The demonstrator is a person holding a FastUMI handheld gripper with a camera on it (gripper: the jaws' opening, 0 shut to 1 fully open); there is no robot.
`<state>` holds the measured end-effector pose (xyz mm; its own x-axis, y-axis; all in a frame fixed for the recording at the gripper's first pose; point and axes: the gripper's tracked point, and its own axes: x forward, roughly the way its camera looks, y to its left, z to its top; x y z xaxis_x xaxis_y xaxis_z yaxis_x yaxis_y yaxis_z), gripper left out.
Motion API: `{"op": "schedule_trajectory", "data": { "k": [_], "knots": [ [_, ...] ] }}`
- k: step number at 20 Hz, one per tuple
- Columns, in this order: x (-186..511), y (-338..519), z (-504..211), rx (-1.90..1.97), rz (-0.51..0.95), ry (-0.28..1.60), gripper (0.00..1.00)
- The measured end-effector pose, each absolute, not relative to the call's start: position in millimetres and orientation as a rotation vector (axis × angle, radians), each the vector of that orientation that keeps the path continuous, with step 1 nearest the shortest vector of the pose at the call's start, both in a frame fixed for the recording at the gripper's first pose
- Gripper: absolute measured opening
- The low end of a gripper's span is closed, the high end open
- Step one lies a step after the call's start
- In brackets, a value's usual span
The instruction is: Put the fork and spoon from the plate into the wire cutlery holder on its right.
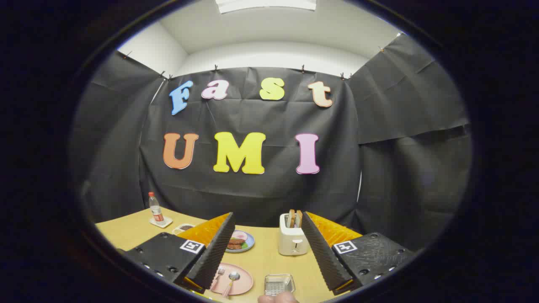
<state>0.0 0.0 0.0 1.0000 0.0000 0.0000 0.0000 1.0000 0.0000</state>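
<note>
The gripper (267, 252) is held level above the table (265, 256), its fingers spread wide with nothing between them. Below the gap lies the pink plate (241, 286) with the fork (218, 275) and spoon (231, 281); the wire cutlery holder (278, 284) sits just right of it.

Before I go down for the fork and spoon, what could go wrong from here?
The fingers are open and high above the table, holding nothing. Three risks:
1. The fork and spoon lie side by side on the pink plate, so a grasp might catch both.
2. The left finger partly hides the fork, making aim harder.
3. The wire holder is small and close to the plate, so a handle could catch its rim.
</note>
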Motion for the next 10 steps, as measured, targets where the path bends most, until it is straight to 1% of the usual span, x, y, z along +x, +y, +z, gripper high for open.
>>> {"op": "schedule_trajectory", "data": {
  "k": [10],
  "knots": [
    [-1,12,-4,0.005,0.02,0.023,0.95]
  ]
}}
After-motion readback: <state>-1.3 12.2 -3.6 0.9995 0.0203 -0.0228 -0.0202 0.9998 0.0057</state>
